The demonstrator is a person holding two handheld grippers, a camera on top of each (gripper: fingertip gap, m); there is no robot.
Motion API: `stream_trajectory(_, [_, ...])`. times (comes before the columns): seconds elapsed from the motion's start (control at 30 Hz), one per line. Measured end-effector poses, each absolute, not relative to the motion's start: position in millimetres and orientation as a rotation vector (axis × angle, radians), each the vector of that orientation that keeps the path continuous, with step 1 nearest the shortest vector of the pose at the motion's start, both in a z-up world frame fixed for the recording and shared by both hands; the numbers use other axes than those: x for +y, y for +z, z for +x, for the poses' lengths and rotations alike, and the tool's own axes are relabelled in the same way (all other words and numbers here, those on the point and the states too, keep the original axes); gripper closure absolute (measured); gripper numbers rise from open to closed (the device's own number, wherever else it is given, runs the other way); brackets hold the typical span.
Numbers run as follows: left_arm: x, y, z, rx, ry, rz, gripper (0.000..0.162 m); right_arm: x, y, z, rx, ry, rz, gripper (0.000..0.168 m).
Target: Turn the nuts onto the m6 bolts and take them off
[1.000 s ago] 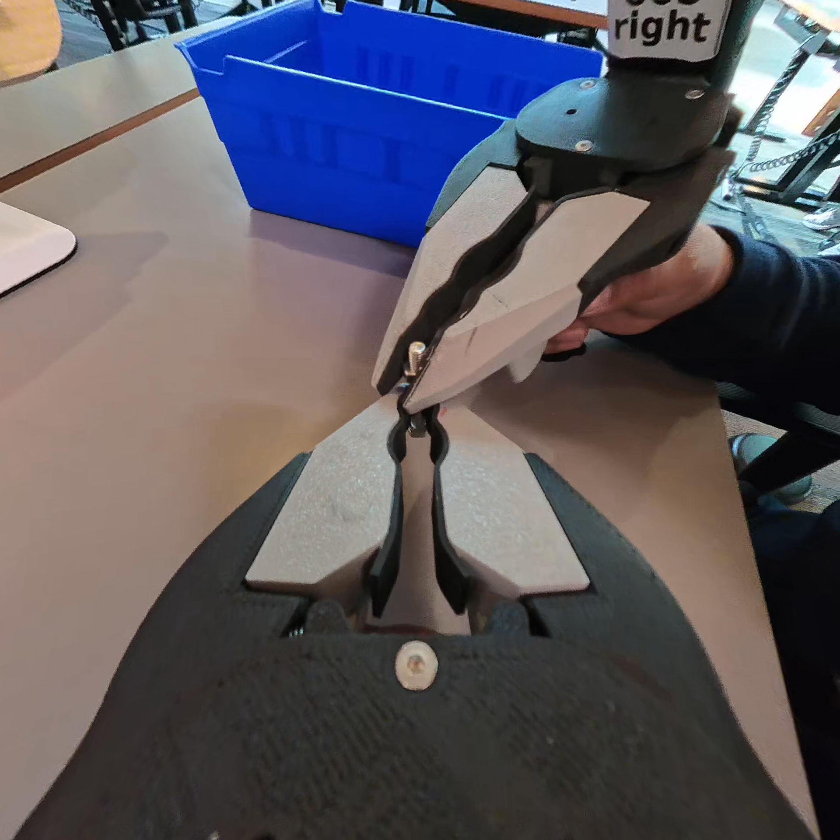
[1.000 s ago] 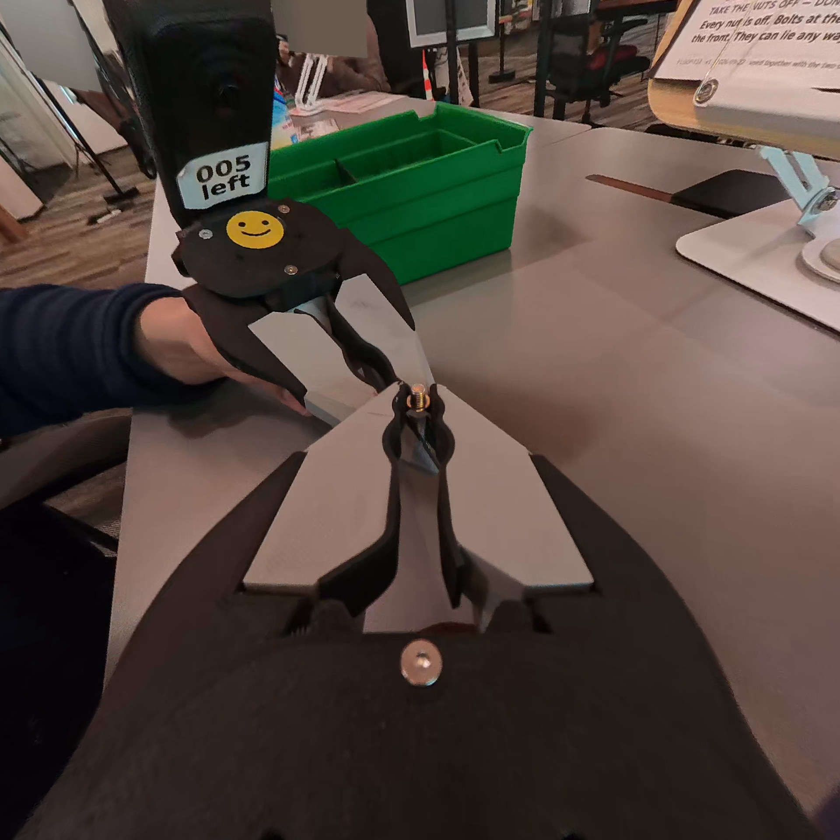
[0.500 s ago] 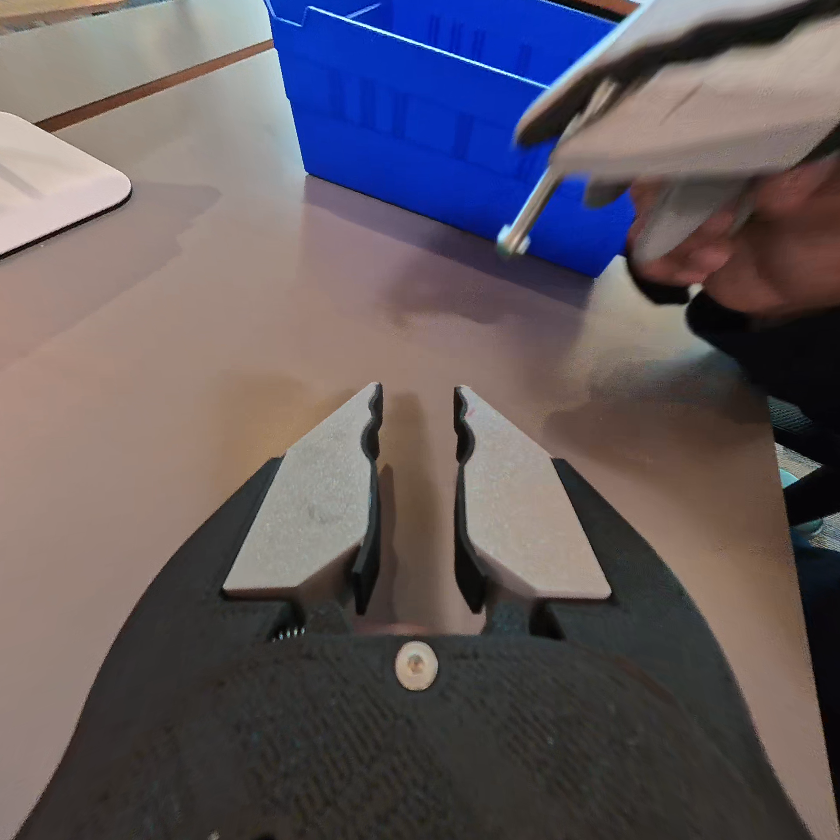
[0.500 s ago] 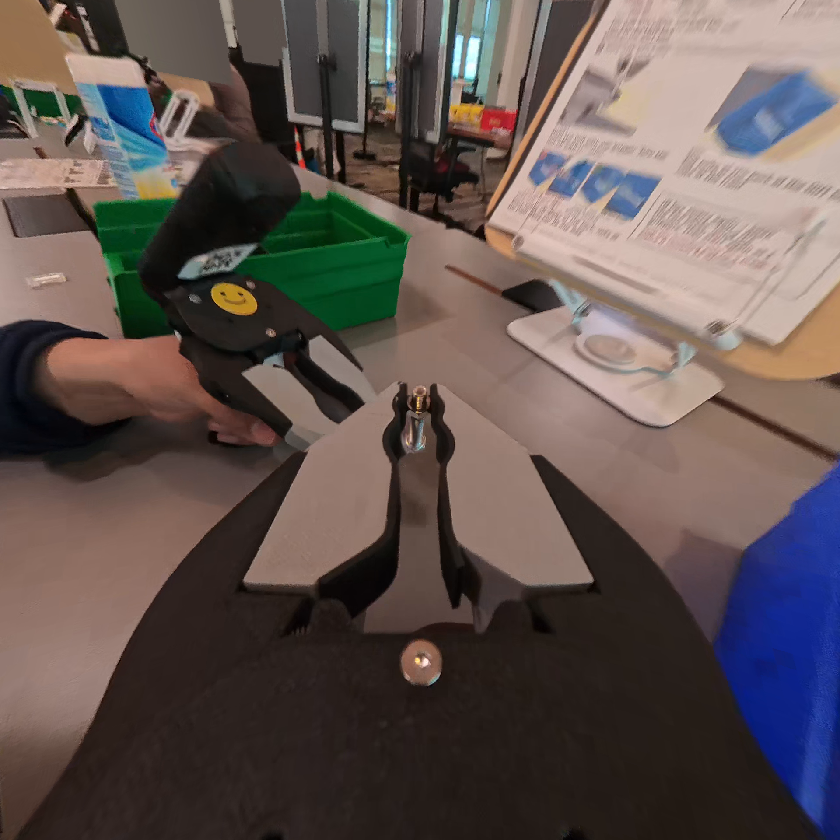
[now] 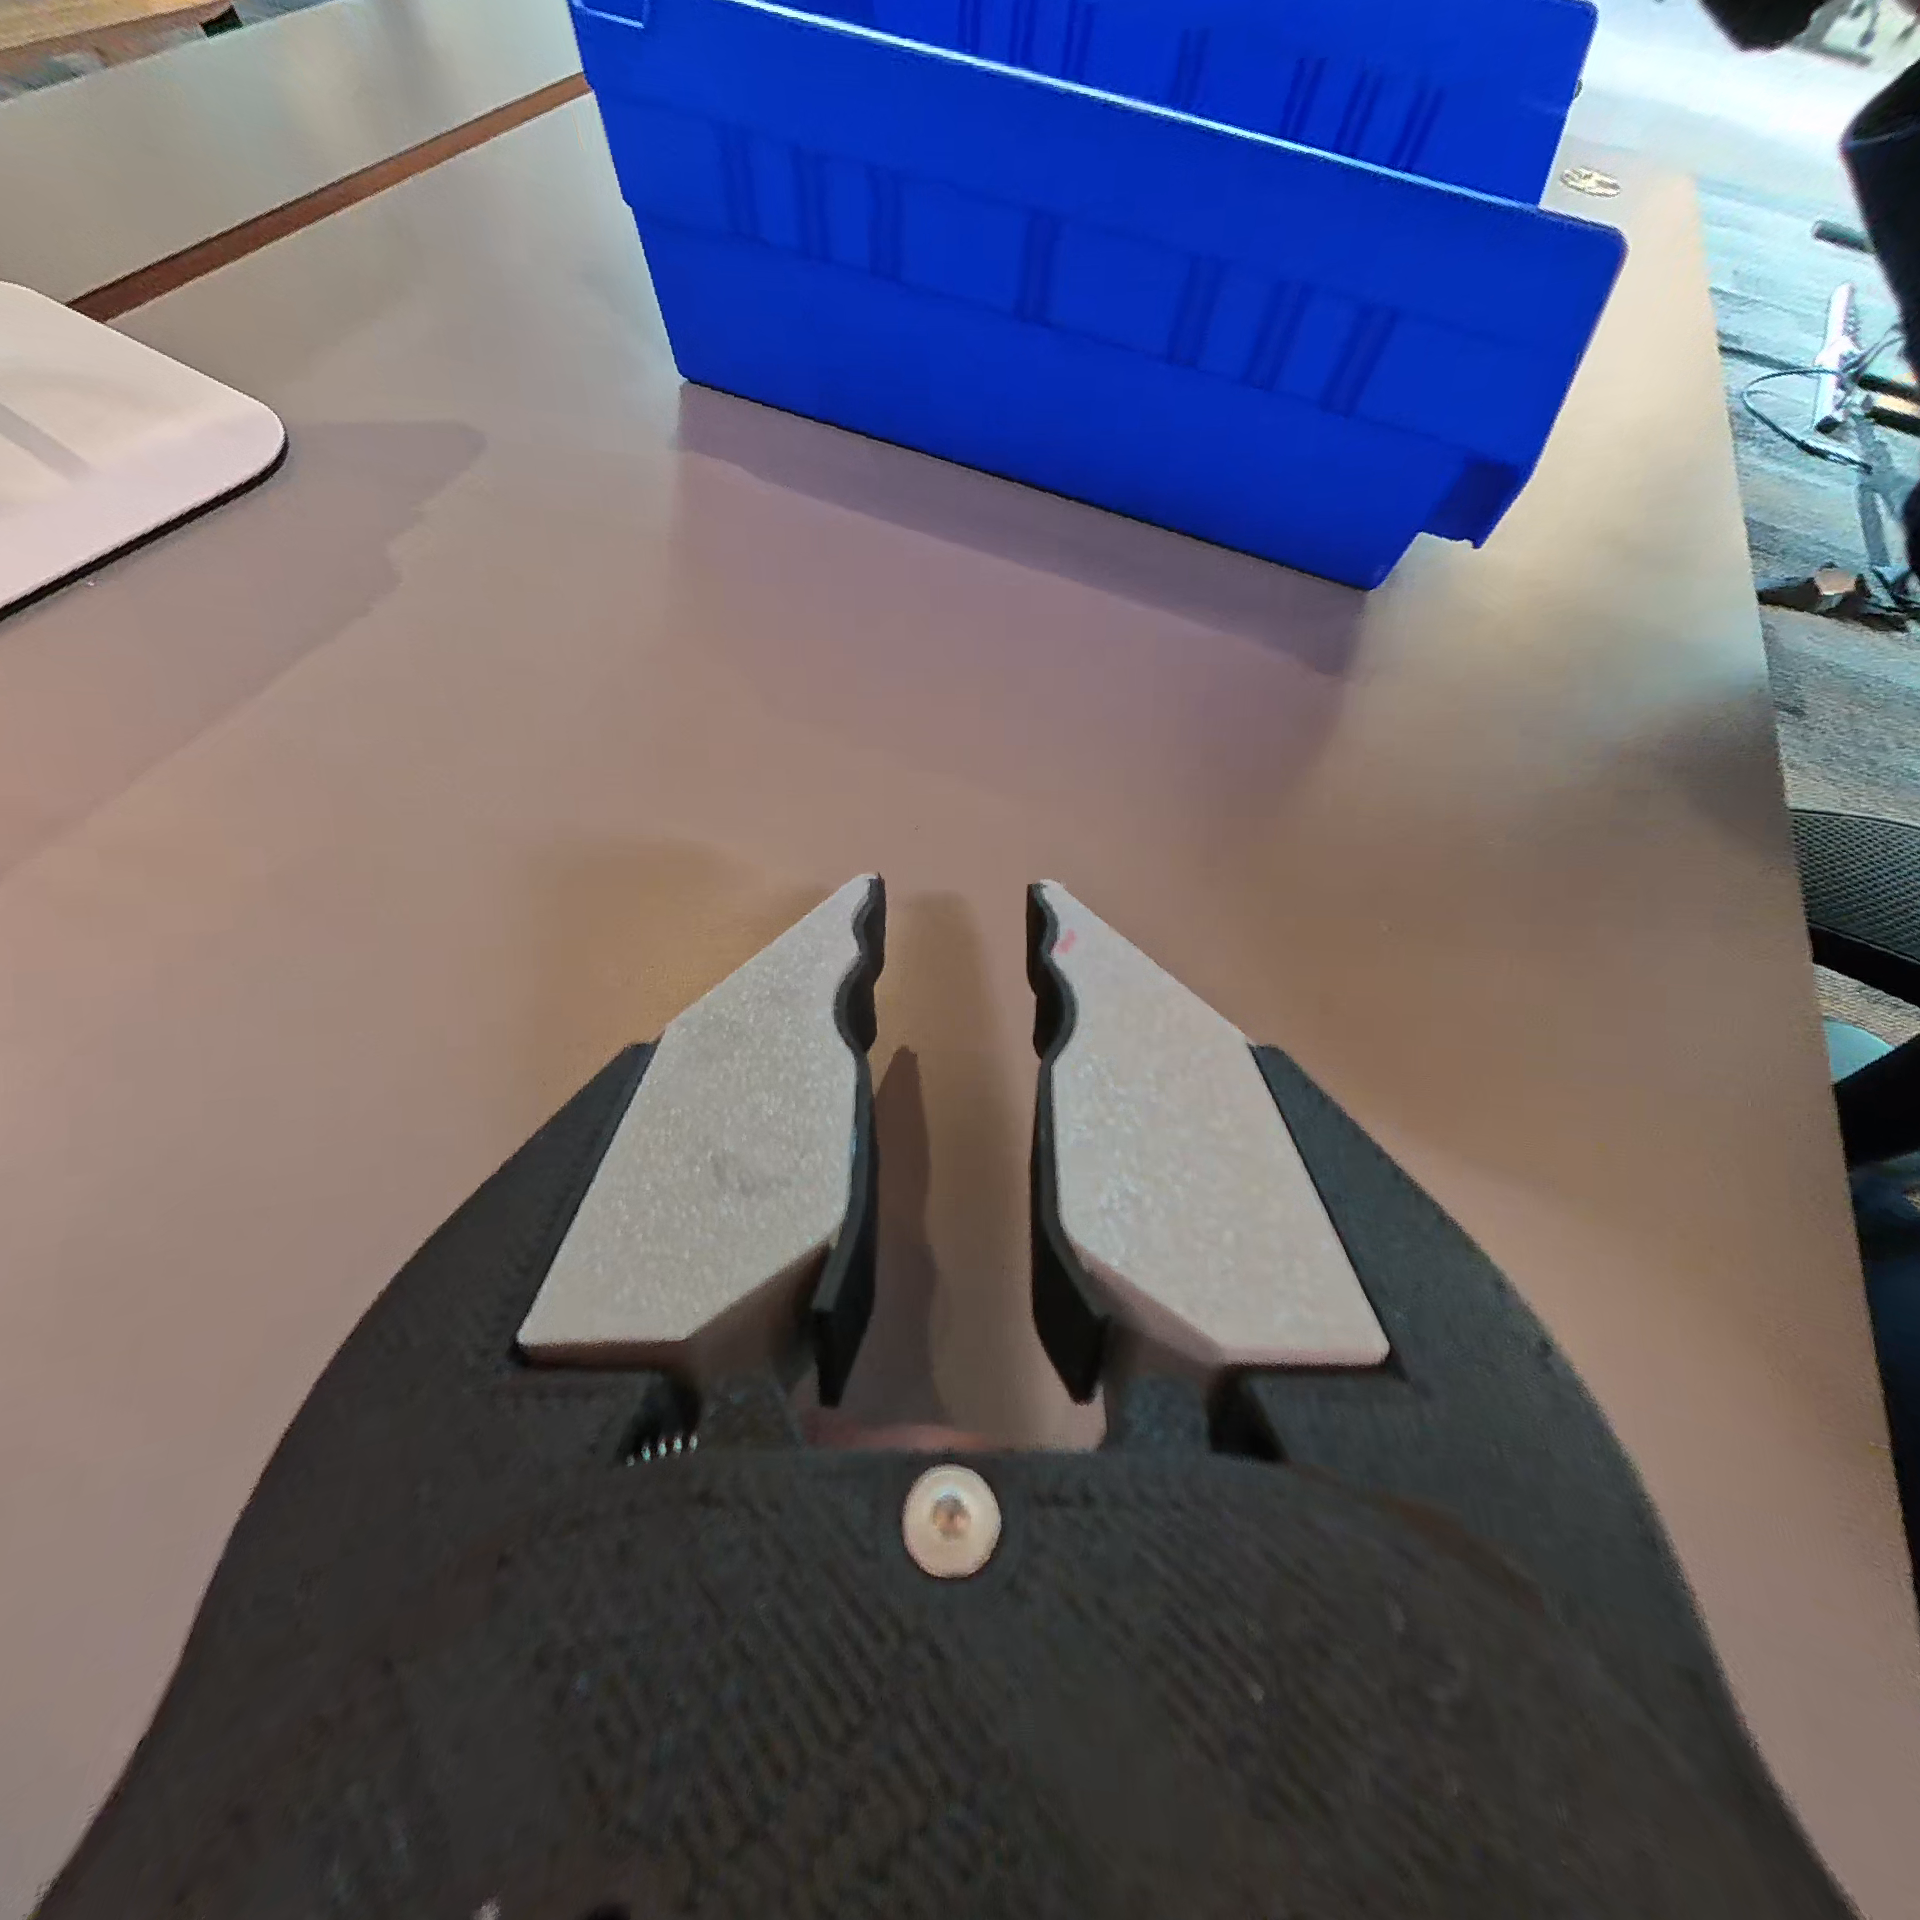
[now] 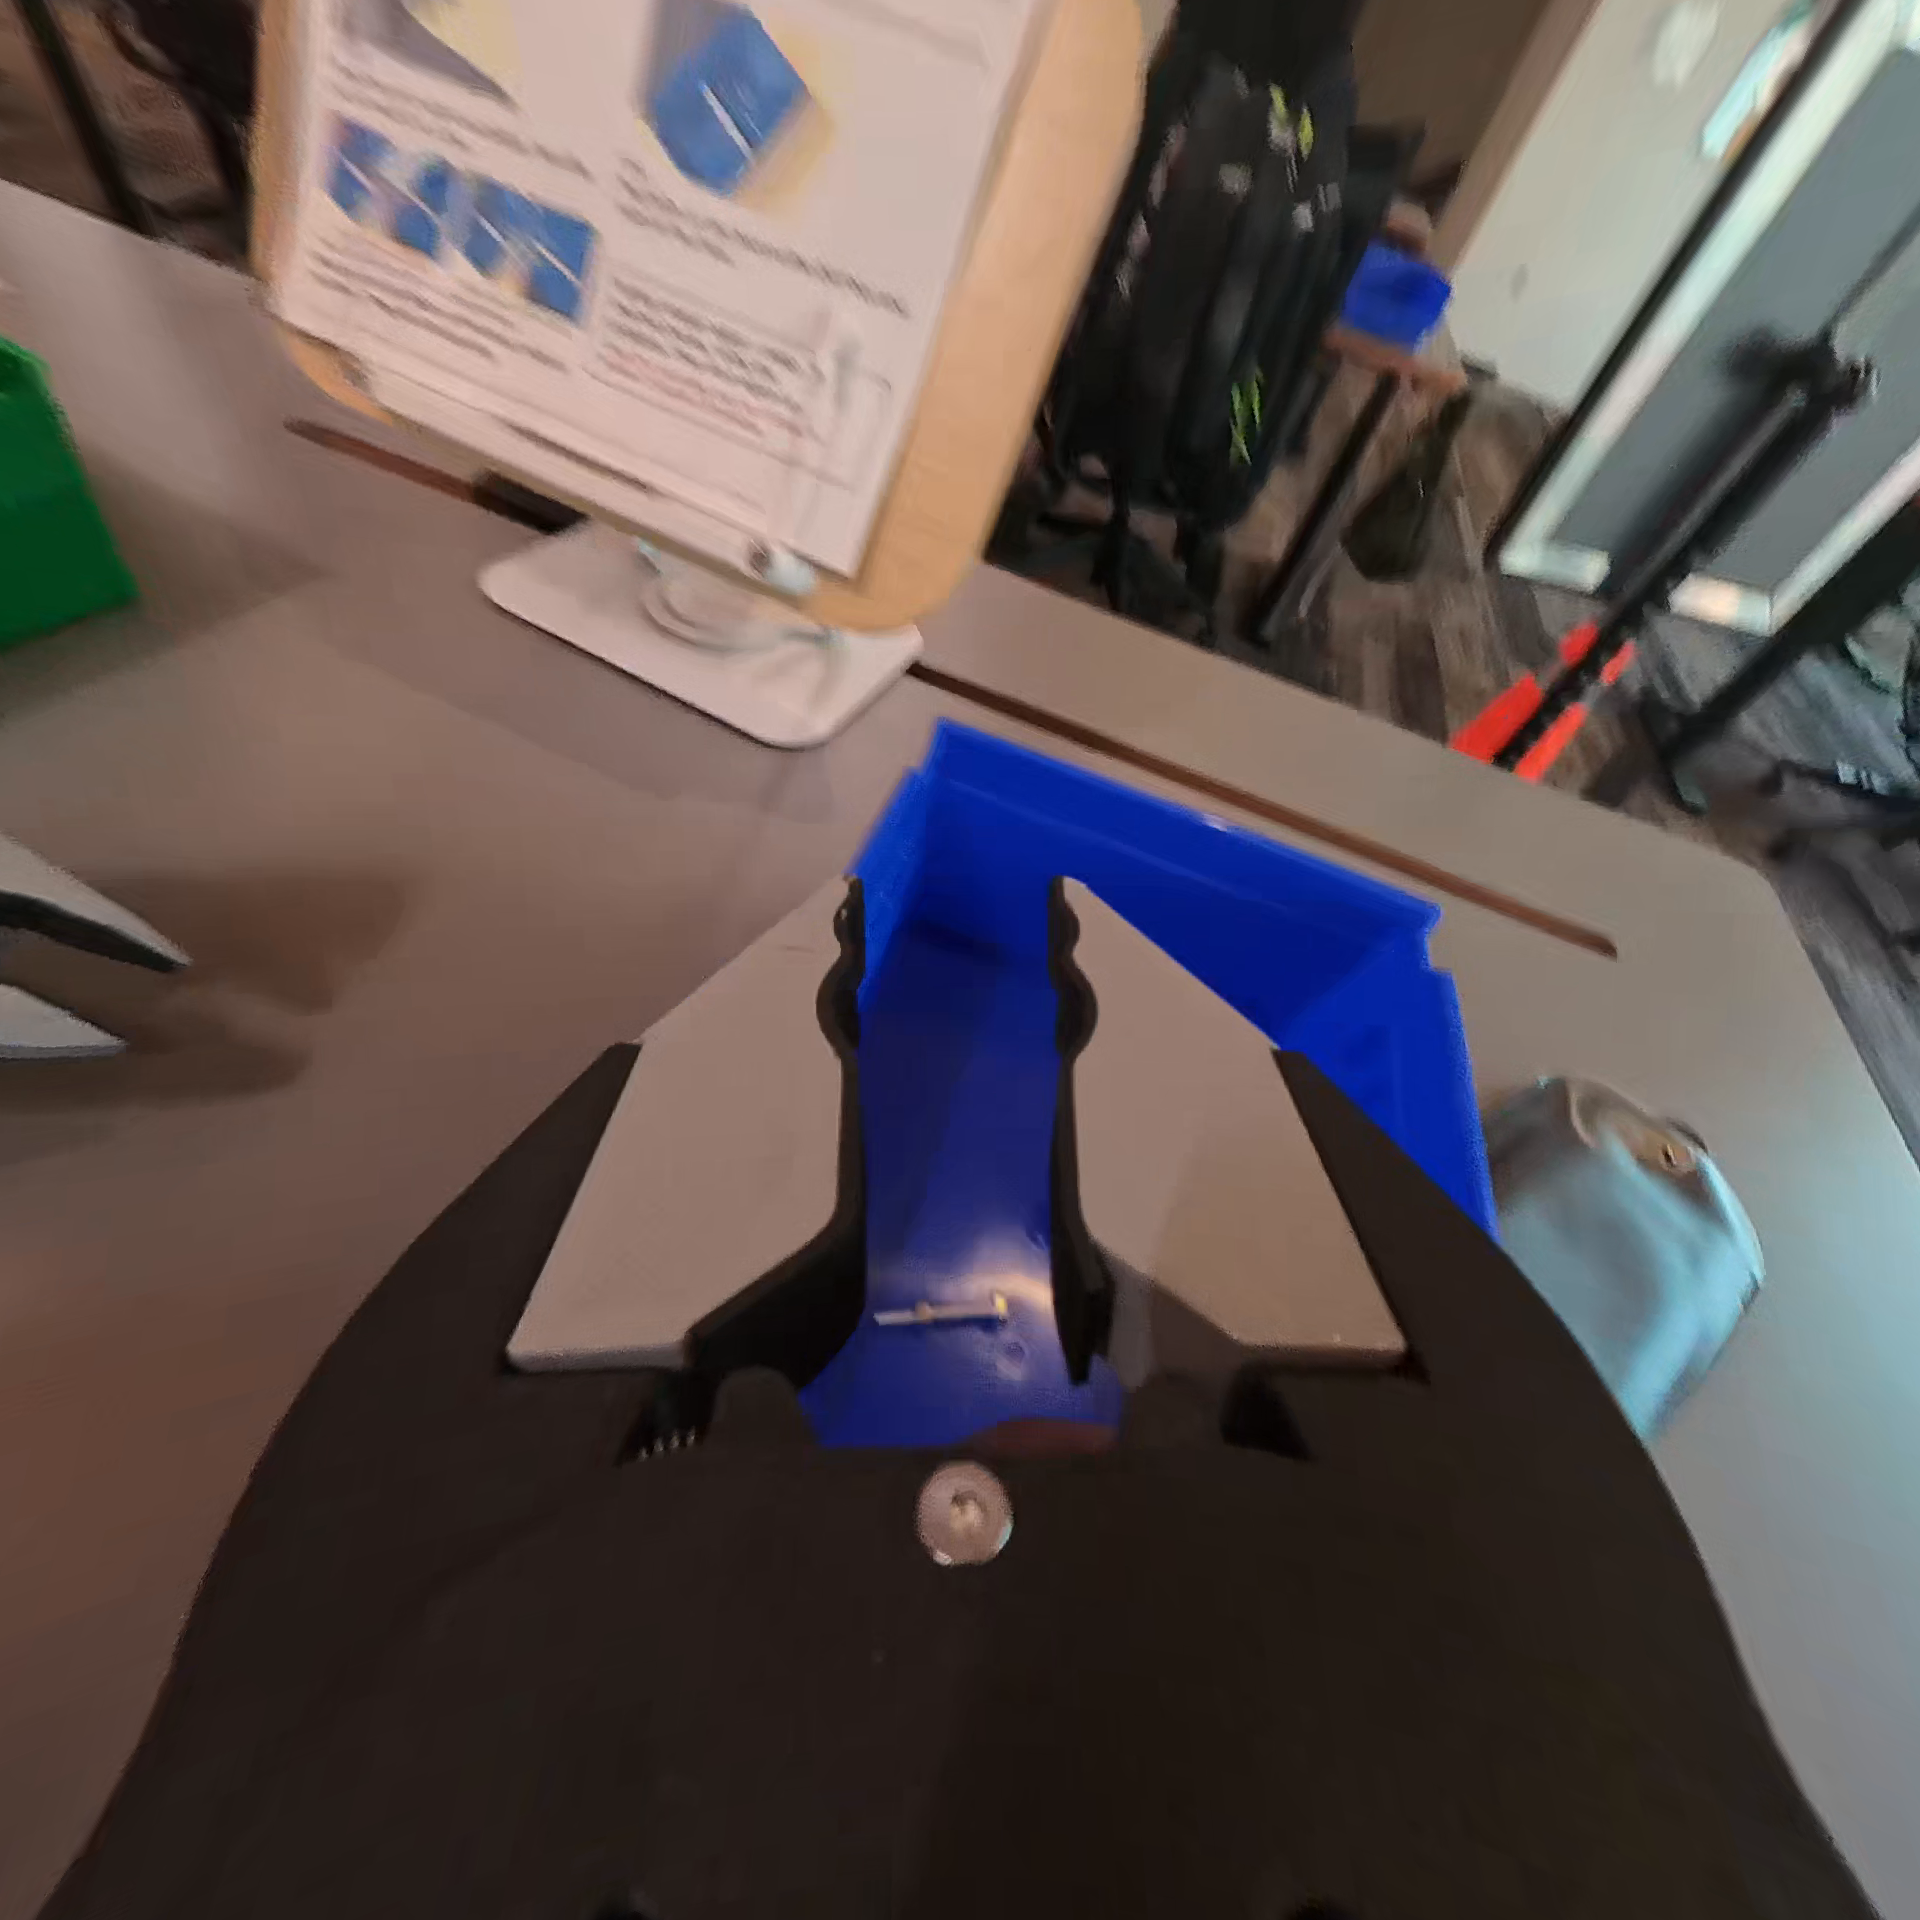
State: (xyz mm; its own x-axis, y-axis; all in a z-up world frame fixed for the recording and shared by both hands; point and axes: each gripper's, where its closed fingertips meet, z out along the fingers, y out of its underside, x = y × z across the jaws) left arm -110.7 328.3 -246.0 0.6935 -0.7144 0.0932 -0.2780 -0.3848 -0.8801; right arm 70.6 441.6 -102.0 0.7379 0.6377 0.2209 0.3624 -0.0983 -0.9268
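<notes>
My left gripper is open and empty, low over the brown table, pointing at the blue bin ahead. My right gripper is open and empty, held above the same blue bin. A silver bolt lies on the bin's floor, seen between my right fingers. I cannot tell whether a nut is on it. The left gripper's fingertips show at the left edge of the right wrist view.
A document stand with a white base holds a printed sheet behind the blue bin; its base also shows in the left wrist view. A green bin is at the far left. A grey round object lies right of the blue bin. Left tips to right tips: about 25 centimeters.
Both grippers held the bolt together a second ago. The left let go and opened. The right carried the bolt over the blue bin and opened; the bolt now lies inside.
</notes>
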Motion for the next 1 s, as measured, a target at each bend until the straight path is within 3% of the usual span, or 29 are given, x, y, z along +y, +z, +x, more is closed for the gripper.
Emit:
stream_trajectory(0.17, [329.1,-248.3,-110.6,0.759,-0.608,-1.984,0.137,377.0,-91.9,-19.4,-1.006,0.558,-1.568,0.132])
stream_trajectory(0.4, [329.5,-247.3,-111.2,0.749,-0.622,-1.982,0.137,354.6,-156.5,-119.0,-1.126,0.767,-1.574,0.133])
stream_trajectory(0.6, [327.0,-248.4,-108.8,0.781,-0.601,-1.976,0.137,394.2,-223.7,-123.4,-1.105,0.737,-1.745,0.12])
stream_trajectory(1.0, [324.0,-255.9,-103.3,0.874,-0.484,-1.974,0.137,382.5,-238.2,-128.9,-1.148,0.75,-1.747,0.124])
